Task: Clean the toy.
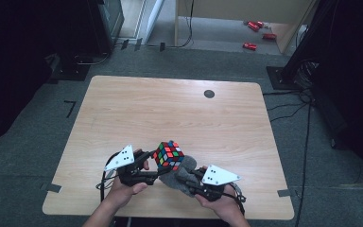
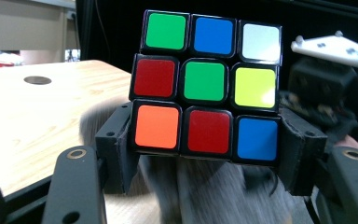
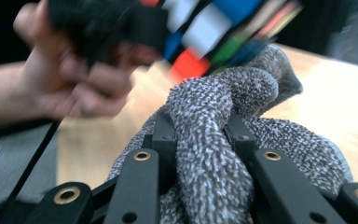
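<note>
Lower centre of the high view: cube [image 1: 169, 154] clamped in left gripper [image 1: 152, 166] jaws, lifted off the surface [image 1: 179, 113]; cloth [image 1: 179, 178] clamped in right gripper [image 1: 185, 182] jaws, directly below-right of the cube, touching its underside; likely wiping upward next.

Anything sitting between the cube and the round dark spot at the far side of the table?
No. In the high view, only bare wood lies between the cube and the round dark spot on the table.

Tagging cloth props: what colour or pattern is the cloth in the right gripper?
Grey and white speckled knit cloth, clearest in the right gripper view.
</note>
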A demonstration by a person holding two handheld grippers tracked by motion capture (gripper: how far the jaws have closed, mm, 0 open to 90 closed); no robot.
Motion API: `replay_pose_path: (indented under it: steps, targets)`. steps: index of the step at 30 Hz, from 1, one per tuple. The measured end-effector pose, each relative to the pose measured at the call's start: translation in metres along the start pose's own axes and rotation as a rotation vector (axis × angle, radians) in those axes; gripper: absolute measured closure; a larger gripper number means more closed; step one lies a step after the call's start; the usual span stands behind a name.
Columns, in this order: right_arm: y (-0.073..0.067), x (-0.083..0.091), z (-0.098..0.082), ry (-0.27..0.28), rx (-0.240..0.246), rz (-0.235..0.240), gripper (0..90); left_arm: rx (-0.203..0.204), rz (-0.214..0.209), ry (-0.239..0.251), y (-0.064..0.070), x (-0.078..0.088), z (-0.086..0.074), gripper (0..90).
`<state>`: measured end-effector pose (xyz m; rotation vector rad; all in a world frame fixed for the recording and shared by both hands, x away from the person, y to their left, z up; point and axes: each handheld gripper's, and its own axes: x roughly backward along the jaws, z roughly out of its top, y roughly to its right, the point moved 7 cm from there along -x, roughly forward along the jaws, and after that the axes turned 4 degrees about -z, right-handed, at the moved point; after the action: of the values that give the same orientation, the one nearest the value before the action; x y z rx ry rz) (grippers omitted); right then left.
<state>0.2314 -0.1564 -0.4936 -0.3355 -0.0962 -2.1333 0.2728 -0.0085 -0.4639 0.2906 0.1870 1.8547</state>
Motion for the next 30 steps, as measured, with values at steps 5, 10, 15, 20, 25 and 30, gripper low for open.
replay_pose_path:
  steps: [5, 10, 15, 20, 25, 30]
  targets:
    - [0.017, 0.006, 0.002, -0.016, -0.016, -0.091, 71.4, 0.005, 0.098, -0.044, -0.014, 0.003, -0.004, 34.6]
    - [0.070, 0.032, -0.008, -0.030, -0.131, -0.371, 71.1, 0.009, 0.280, -0.172, -0.035, 0.001, -0.016, 34.6]
    - [0.099, 0.049, -0.022, -0.066, -0.183, -0.545, 70.6, -0.017, 0.480, -0.346, -0.057, 0.001, -0.037, 34.6]
    - [0.110, 0.051, -0.036, -0.127, -0.192, -0.613, 69.9, 0.004, 0.546, -0.448, -0.069, 0.000, -0.051, 34.6]
    - [0.114, 0.045, -0.048, -0.171, -0.209, -0.618, 69.1, -0.016, 0.557, -0.485, -0.072, -0.005, -0.058, 34.5]
    - [0.113, 0.040, -0.053, -0.180, -0.216, -0.603, 65.4, -0.016, 0.556, -0.484, -0.075, -0.008, -0.062, 34.4]
